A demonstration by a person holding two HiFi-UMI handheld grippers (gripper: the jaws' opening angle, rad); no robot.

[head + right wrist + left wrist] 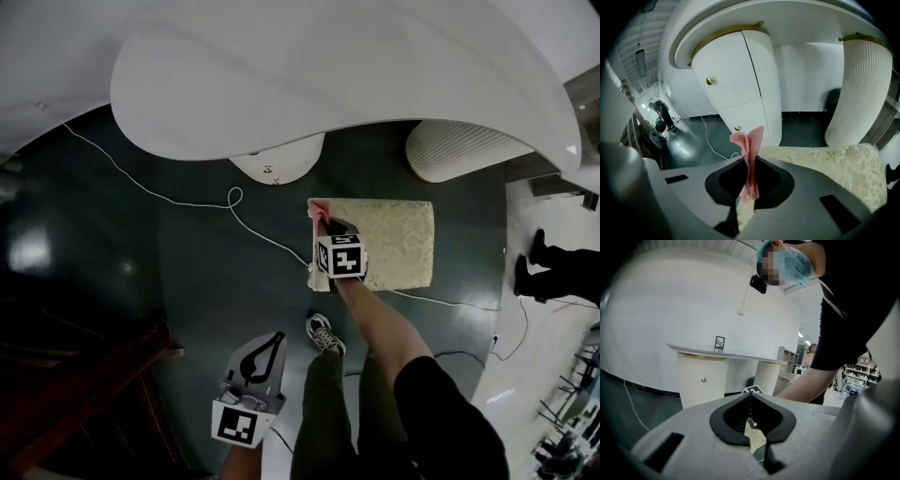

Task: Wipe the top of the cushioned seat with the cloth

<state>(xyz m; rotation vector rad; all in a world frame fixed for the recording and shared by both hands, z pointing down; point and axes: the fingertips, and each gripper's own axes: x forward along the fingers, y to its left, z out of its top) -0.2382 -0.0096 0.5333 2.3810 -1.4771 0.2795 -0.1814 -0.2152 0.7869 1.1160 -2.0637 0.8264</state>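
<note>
Centrally, a pink cloth [752, 140] stands pinched upright between the closed jaws of the right gripper [749, 158], its folded top poking up above the jaw tips and its lower end hanging down behind them. The cloth sits at the far left corner of the cushioned seat [398, 244], a rectangular cream pad with a pale leaf pattern, seen from above near the middle of the head view. The gripper reaches in over the seat's left edge on a bare forearm.

The left gripper [750, 399] is held low and well apart from the seat, nearer the person's body, with its jaws pressed together on nothing.

The seat rests on a dark green floor [112, 244]. A thin white cable [178, 200] snakes across that floor, loops once, and runs to the seat's left side. Just beyond the seat are a smooth white pedestal [736, 89] with small gold knobs and a ribbed white pedestal [858, 93], both under a broad curved white desk [356, 75]. The person's shoe [325, 335] is planted just before the seat.
</note>
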